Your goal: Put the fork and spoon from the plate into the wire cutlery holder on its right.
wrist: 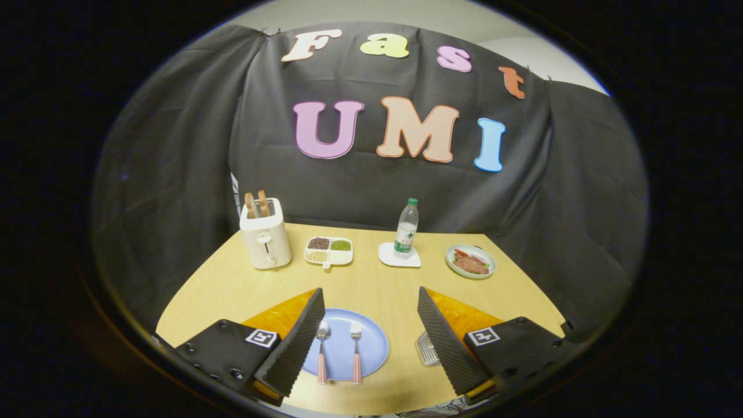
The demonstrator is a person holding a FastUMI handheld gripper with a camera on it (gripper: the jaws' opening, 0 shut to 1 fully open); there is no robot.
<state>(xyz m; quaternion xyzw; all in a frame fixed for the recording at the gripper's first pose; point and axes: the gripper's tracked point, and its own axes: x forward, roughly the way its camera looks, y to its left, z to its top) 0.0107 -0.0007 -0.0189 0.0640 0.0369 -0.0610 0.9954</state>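
The tongs (371, 302) stand wide apart, gripping nothing, above the near part of a pale wooden worktop (371, 284). Between the two fingers lies a round blue plate (371, 348), and on it the spoon (322, 352) and the fork (356, 352) rest side by side – spoon to the left, fork to the right, both with checked handles pointing toward the camera. Just right of the plate, partly hidden behind the right finger, a bit of the wire cutlery holder (428, 348) shows.

Beyond the fingers, along the far side of the worktop, stand a white toaster (265, 238) with two slices of bread (258, 204) sticking up, a divided dish of grains (329, 251), a clear bottle (407, 227) with a green cap on a white coaster (390, 255) – and a small plate of food (471, 262) at the far right
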